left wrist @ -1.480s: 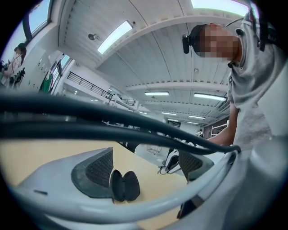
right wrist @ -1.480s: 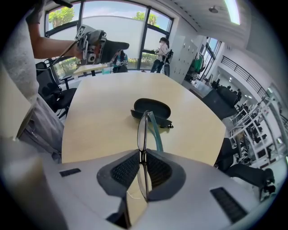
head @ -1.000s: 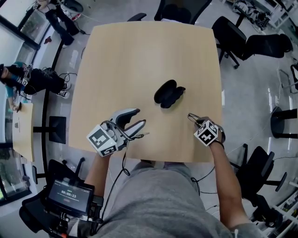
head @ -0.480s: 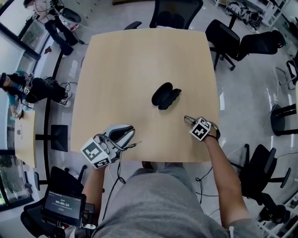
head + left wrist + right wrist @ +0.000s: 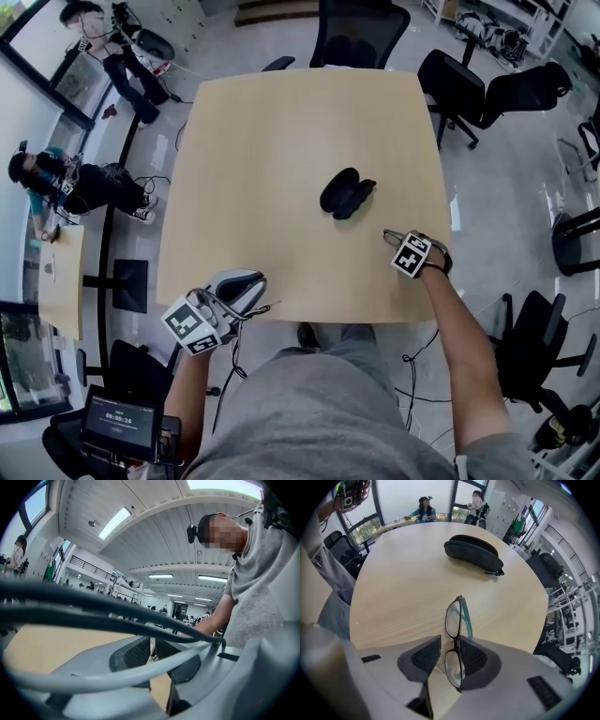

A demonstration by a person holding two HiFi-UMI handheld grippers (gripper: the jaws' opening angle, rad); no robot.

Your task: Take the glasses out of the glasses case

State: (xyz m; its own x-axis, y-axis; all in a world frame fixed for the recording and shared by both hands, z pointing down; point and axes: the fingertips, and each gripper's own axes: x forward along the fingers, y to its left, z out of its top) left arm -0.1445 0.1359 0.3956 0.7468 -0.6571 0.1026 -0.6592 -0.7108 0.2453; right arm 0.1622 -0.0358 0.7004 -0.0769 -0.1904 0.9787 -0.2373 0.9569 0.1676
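At the near right corner: the right gripper (image 5: 450,644) points steeply down at the table (image 5: 281,141), close to both the near and right edges.
Right gripper's jaws: just been opening. They stand apart with one lens of the glasses (image 5: 454,620) between them; a gap shows at the left pad, and the frame lies against the right pad.
Glasses' pose: folded and standing on edge, with the teal temple on the right-hand side.
Glasses' long axis: along the jaws' line, the free lens reaching past the fingertips toward the table's middle.
Glasses case (image 5: 345,193): black, seemingly open with two halves side by side, right of the table's centre and well apart from the glasses. Its long axis runs diagonally from near-left to far-right.
Left gripper (image 5: 153,644): at the near edge, left of the middle, jaws drawn together to a slit with nothing between them.
Open room: the left and far parts of the table are bare wood.
Surroundings: office chairs (image 5: 450,80) stand off the far and right edges.
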